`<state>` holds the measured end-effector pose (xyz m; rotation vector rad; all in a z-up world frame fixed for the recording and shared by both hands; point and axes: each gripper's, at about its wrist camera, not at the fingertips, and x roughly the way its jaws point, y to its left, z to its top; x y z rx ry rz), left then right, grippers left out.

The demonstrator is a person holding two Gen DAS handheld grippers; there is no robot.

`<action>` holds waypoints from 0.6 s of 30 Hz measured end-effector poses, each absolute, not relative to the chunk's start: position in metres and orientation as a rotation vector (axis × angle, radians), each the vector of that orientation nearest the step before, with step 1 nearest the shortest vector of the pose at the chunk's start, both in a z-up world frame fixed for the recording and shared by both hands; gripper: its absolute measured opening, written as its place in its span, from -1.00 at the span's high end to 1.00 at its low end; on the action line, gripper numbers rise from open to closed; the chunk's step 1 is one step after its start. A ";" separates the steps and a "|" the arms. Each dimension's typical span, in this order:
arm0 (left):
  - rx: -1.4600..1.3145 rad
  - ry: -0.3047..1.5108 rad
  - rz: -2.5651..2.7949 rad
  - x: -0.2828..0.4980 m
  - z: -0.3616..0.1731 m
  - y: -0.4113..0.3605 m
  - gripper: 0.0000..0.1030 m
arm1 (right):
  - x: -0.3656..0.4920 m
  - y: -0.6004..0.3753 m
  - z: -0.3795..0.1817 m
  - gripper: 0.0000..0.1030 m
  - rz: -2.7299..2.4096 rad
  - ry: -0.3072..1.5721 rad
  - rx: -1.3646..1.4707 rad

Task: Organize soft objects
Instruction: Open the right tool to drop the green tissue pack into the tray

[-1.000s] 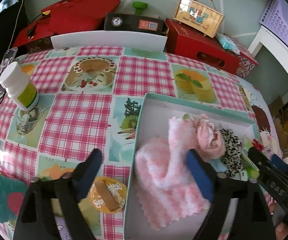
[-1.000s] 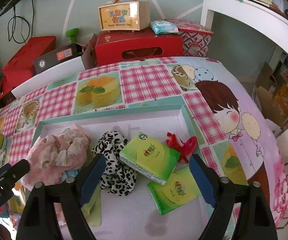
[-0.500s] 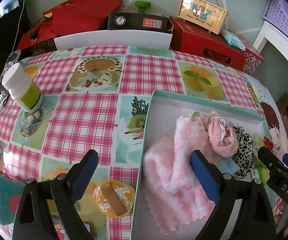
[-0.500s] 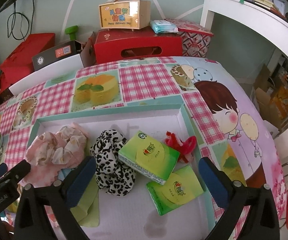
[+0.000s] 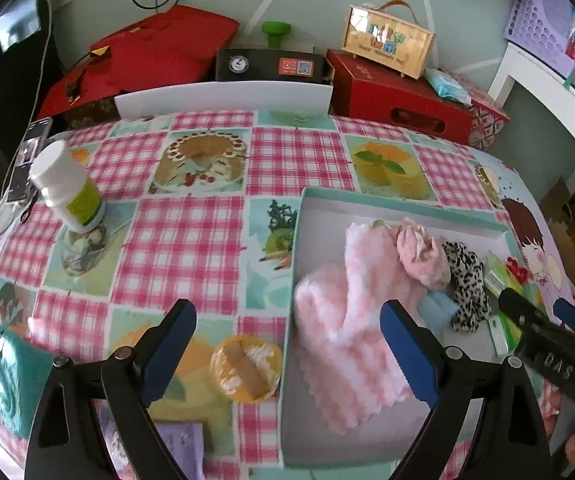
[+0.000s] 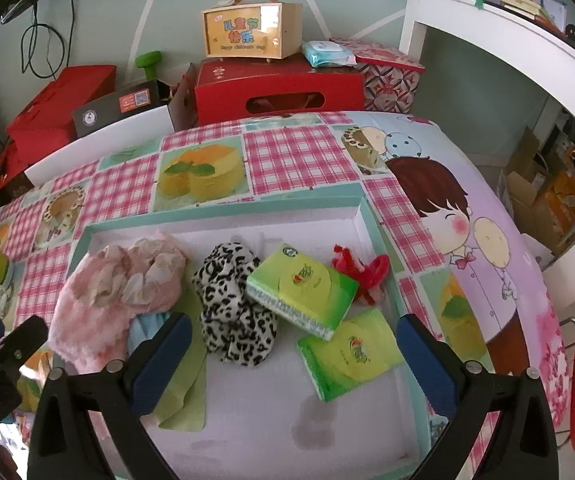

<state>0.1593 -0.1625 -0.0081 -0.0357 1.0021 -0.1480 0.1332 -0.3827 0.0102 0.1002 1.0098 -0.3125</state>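
Note:
A shallow teal-rimmed box (image 5: 399, 204) (image 6: 215, 216) lies on the table. In it lie a fluffy pink towel (image 5: 351, 328), a pink scrunchie (image 5: 423, 256) (image 6: 127, 276), a leopard-print scrunchie (image 5: 467, 284) (image 6: 235, 312), two green tissue packs (image 6: 303, 284) (image 6: 347, 356) and a red hair tie (image 6: 363, 272). My left gripper (image 5: 287, 344) is open and empty, above the box's left rim. My right gripper (image 6: 291, 356) is open and empty, above the box near the tissue packs.
On the checked tablecloth left of the box stand a white bottle (image 5: 67, 188) and a yellow round snack cup (image 5: 245, 368). A teal cloth (image 5: 7, 376) and a purple cloth (image 5: 179, 448) lie near the front edge. Red boxes (image 5: 399, 92) stand behind the table.
Both grippers have pulled back and up from the box, so more of the table shows. Both stay open and empty. The objects in the box have not moved.

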 end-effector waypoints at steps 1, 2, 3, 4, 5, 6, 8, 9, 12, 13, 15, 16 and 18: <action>-0.035 1.006 -0.150 0.156 -0.009 -0.160 -0.81 | 0.130 -0.381 0.013 -1.00 -0.311 1.005 0.102; -0.028 1.014 -0.151 0.151 -0.010 -0.156 -0.81 | 0.128 -0.380 0.014 -1.00 -0.309 1.002 0.105; -0.022 1.017 -0.148 0.147 -0.010 -0.154 -0.81 | 0.126 -0.378 0.015 -1.00 -0.306 0.998 0.107; -0.016 1.018 -0.145 0.143 -0.011 -0.152 -0.81 | 0.123 -0.376 0.017 -1.00 -0.297 0.993 0.109; -0.009 1.015 -0.142 0.137 -0.010 -0.148 -0.81 | 0.120 -0.374 0.018 -1.00 -0.290 0.992 0.111; -0.006 1.013 -0.144 0.133 -0.010 -0.146 -0.81 | 0.117 -0.372 0.017 -1.00 -0.284 0.993 0.112; 0.000 1.020 -0.149 0.122 -0.011 -0.140 -0.81 | 0.108 -0.367 0.014 -1.00 -0.263 1.006 0.115; -0.002 1.024 -0.150 0.118 -0.011 -0.138 -0.81 | 0.104 -0.365 0.012 -1.00 -0.256 1.016 0.114; -0.018 1.035 -0.150 0.103 -0.012 -0.127 -0.81 | 0.089 -0.357 0.004 -1.00 -0.247 1.049 0.102; -0.026 1.037 -0.143 0.099 -0.011 -0.122 -0.81 | 0.084 -0.355 0.003 -1.00 -0.243 1.057 0.101; -0.044 1.034 -0.129 0.092 -0.009 -0.113 -0.81 | 0.074 -0.351 0.000 -1.00 -0.232 1.069 0.100; -0.055 1.032 -0.122 0.088 -0.008 -0.108 -0.81 | 0.068 -0.349 0.000 -1.00 -0.224 1.073 0.098; -0.079 1.033 -0.113 0.081 -0.006 -0.098 -0.81 | 0.059 -0.341 -0.002 -1.00 -0.196 1.083 0.096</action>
